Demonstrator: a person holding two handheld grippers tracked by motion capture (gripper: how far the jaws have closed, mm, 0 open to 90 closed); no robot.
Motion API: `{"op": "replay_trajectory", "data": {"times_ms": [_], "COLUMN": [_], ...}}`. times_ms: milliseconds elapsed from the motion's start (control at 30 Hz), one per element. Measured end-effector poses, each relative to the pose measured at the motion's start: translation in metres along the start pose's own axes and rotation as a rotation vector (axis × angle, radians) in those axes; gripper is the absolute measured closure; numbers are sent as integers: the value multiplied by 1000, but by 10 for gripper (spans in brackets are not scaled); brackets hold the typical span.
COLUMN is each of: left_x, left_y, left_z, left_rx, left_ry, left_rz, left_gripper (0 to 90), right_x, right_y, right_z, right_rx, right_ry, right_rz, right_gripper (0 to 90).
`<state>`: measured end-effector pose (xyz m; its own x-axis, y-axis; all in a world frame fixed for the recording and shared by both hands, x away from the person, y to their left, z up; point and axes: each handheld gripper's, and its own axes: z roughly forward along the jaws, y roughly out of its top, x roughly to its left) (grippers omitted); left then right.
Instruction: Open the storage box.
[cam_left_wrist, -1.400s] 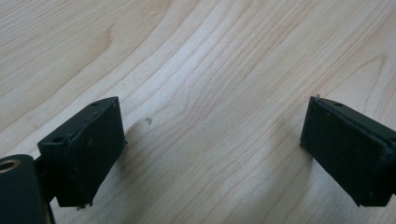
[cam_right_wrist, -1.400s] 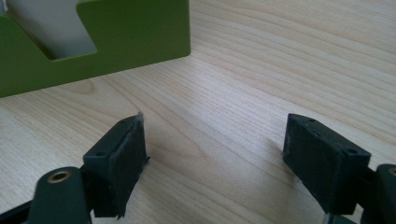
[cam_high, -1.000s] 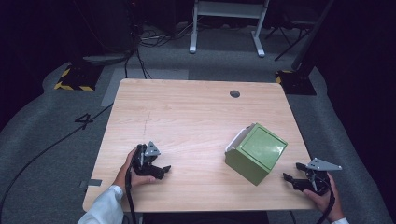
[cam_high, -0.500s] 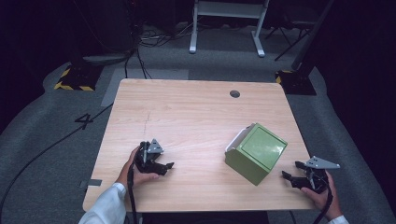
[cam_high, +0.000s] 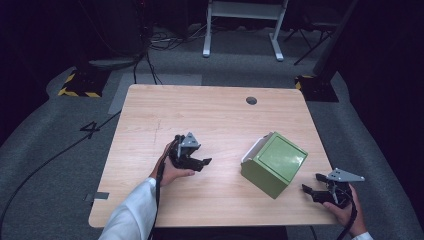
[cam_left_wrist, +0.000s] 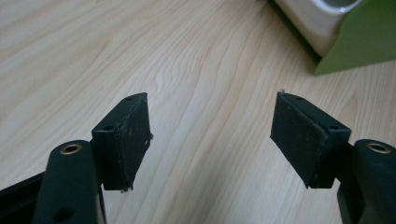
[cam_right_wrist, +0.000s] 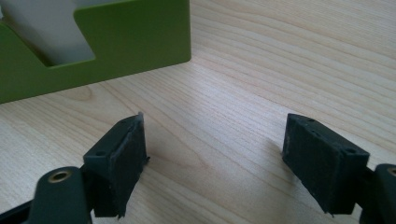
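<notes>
In the high view, a green box (cam_high: 274, 164) is being carried by the worktop (cam_high: 210, 120) toward its right edge, nearer the front than the back, with a white part showing along its left side. The left gripper (cam_high: 204, 162) is being held by a hand (cam_high: 170, 167) over the front middle of the worktop, pointed toward the box and well apart from it, its jaws spread. The right gripper (cam_high: 311, 186) is being held at the front right corner, just beside the box, its jaws spread toward it.

In the left gripper view, the left gripper (cam_left_wrist: 211, 126) is being held low over bare wood with its jaws wide apart and nothing between them; the box (cam_left_wrist: 359, 42) is being seen at the upper right.

In the right gripper view, the right gripper (cam_right_wrist: 214, 147) is being kept spread and empty above the worktop, and the box (cam_right_wrist: 135, 37) is being seen ahead at the upper left, apart from the jaws.
</notes>
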<state>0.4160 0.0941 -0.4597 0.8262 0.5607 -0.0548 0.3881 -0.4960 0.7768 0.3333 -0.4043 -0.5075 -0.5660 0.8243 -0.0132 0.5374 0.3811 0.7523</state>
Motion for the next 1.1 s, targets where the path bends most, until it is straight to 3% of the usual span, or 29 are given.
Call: {"op": "replay_trajectory", "data": {"times_ms": [233,767,1100], "left_x": [-12,-23,-31], "left_y": [27,71,77], "left_z": [20,61,89], "left_rx": [-37,-48,9], "left_ry": [-29,-68,-111], "left_rz": [32,61,83], "left_gripper": [290,287,301], "right_x": [0,0,0], "right_y": [0,0,-1], "right_z": [0,-1,-1], "right_rx": [0,0,0], "right_ry": [0,-1,1], "right_rz": [3,2,0], "right_gripper": [218,218,218]}}
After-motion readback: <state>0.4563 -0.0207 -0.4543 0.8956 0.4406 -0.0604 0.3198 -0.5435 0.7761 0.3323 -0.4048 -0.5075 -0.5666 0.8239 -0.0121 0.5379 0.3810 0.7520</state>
